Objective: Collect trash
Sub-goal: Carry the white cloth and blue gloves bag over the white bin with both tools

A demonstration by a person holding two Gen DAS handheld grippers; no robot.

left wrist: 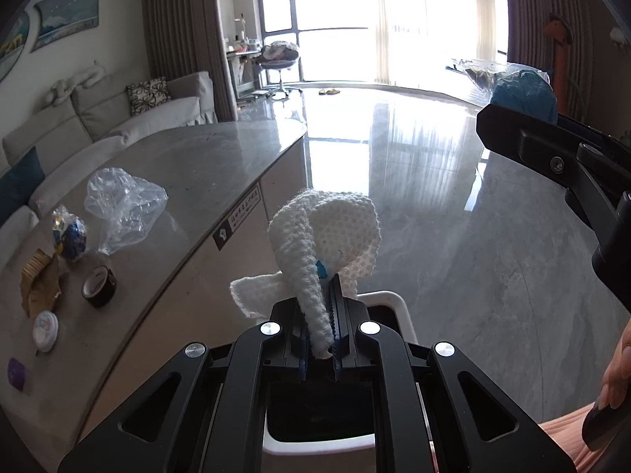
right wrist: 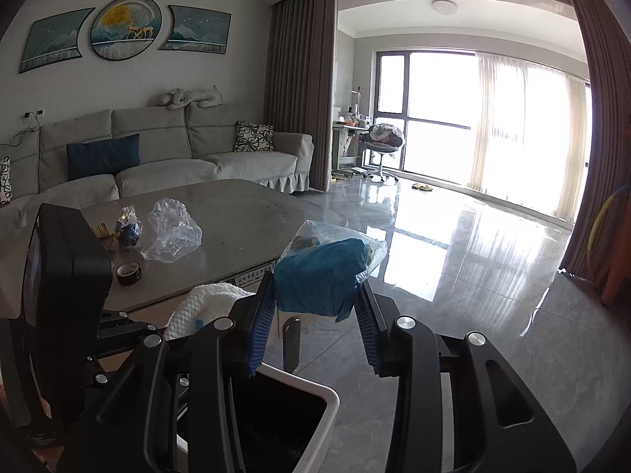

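Observation:
My left gripper [left wrist: 321, 315] is shut on a white knitted cloth [left wrist: 335, 228] and holds it above the white trash bin [left wrist: 402, 307]; the cloth also shows in the right wrist view [right wrist: 205, 303]. My right gripper [right wrist: 315, 315] is shut on a clear plastic bag with a blue bundle inside [right wrist: 321, 276], held above the same bin [right wrist: 315, 406]. That bag shows at the right in the left wrist view [left wrist: 520, 90]. On the grey table [left wrist: 205, 157] lie a crumpled clear plastic bag [left wrist: 122, 209], a foil candy wrapper [left wrist: 69, 236] and a brown leaf-like wrapper [left wrist: 39, 283].
A roll of dark tape [left wrist: 98, 285], a small round white lid [left wrist: 45, 331] and a purple piece [left wrist: 17, 374] also sit on the table. A grey sofa [right wrist: 177, 157] stands behind it. Glossy tiled floor [right wrist: 473, 276] stretches to the windows. An office chair [right wrist: 382, 146] stands far back.

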